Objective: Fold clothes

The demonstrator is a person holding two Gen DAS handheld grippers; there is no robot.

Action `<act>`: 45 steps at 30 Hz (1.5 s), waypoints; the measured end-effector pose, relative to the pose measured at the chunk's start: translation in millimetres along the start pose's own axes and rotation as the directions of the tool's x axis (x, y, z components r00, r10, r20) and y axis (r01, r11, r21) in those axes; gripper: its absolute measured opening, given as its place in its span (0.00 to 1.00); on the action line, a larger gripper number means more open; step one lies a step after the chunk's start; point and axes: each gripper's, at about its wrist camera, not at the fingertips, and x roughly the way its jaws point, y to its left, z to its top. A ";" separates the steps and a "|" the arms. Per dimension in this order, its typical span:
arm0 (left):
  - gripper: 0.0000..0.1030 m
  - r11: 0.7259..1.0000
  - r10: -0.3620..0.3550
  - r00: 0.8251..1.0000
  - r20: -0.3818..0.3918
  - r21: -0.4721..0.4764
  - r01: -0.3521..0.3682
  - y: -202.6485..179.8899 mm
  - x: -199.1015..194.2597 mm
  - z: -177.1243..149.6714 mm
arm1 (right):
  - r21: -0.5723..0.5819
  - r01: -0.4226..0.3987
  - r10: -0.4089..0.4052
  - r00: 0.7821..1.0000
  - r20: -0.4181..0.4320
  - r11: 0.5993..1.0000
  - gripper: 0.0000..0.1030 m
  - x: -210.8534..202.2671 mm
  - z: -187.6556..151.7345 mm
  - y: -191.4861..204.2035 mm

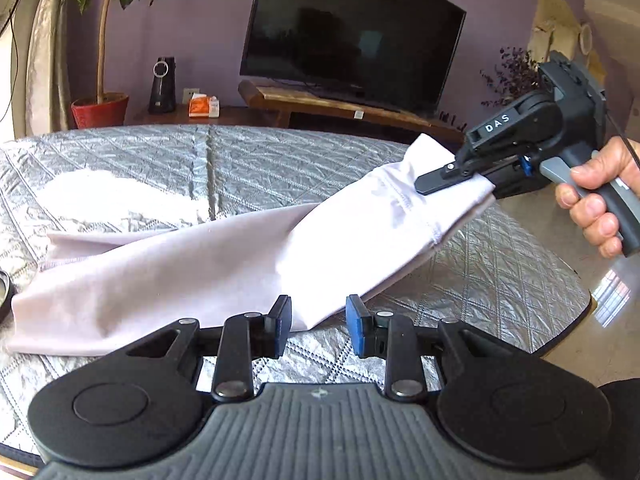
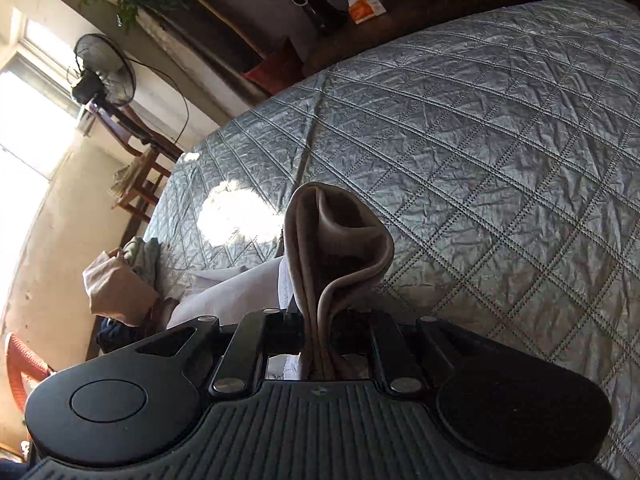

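Quilted grey bed (image 1: 168, 160) carries a pale garment (image 1: 192, 264), its end pinched in the right tool (image 1: 448, 178), while the left tool (image 1: 318, 326) hovers narrow and empty.

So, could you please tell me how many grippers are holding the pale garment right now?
1. The right gripper is clamped on the pale garment's raised end. The left gripper hangs open beside the garment's near edge, pads off the cloth. The grip is also seen from the right wrist view.
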 end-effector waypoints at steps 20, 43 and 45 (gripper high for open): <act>0.27 0.992 0.011 0.997 -0.079 0.123 -0.001 -32.7 34.7 -22.9 | 0.234 -0.067 0.036 0.990 0.135 0.970 0.19 -4.4 2.7 -86.6; 0.33 0.938 0.314 0.944 0.102 -0.189 -0.291 72.0 12.2 50.2 | -0.422 0.676 -0.523 0.736 0.430 0.604 0.56 -20.1 -48.4 -31.0; 0.35 0.915 0.365 0.925 0.109 -0.226 -0.334 84.1 1.6 51.9 | -0.460 0.659 -0.447 0.747 0.493 0.595 0.55 -25.9 -49.6 -5.6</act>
